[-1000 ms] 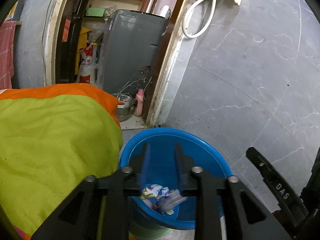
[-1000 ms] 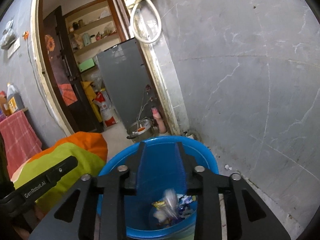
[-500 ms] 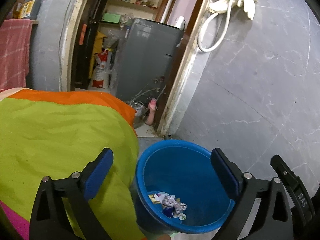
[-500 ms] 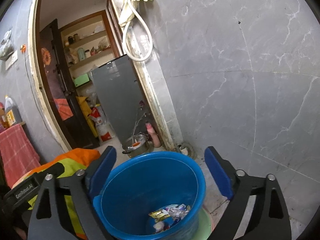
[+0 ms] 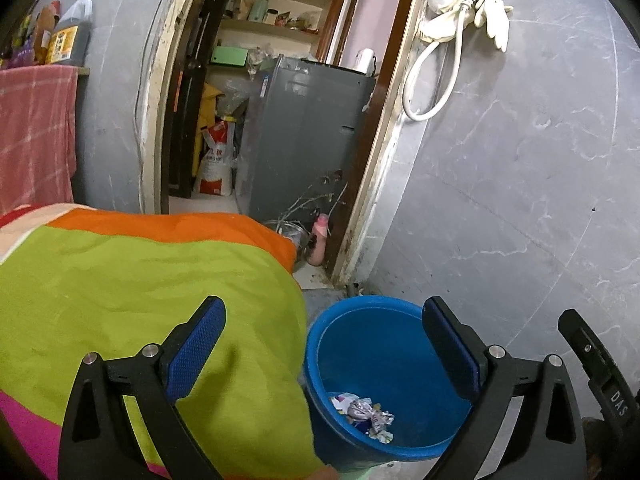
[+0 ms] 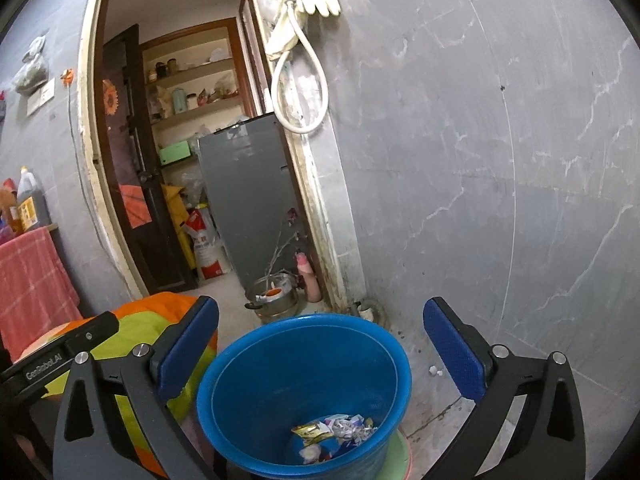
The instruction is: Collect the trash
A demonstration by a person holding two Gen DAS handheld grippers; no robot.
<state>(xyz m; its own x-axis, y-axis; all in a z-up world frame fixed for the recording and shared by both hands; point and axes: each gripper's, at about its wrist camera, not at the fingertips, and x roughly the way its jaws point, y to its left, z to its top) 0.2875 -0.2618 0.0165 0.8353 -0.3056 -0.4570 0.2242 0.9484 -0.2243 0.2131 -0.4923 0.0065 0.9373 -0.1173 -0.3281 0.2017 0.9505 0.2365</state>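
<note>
The left gripper (image 5: 322,354) was a matte black triangular frame with cut-out openings, silver screw heads at its joints and blue, dimple-textured pads (image 5: 196,354) on its fingers. The right gripper (image 6: 320,354) matched it: black arms, silver screws, blue pads (image 6: 454,354). White lettering, "GenRobot.AI" at lower left of the right view, marked one housing.

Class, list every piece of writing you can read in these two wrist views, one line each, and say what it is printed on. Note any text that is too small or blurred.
"DAS" – on the black body of the right gripper, seen in the left wrist view.
"GeeRobot.AI" – on the black body of the left gripper, seen in the right wrist view.
Red and white sack in the doorway: print too blurred to read.
Yellow label on the dark bottle: too small to read.
Wrappers in the blue bucket: unreadable.
</note>
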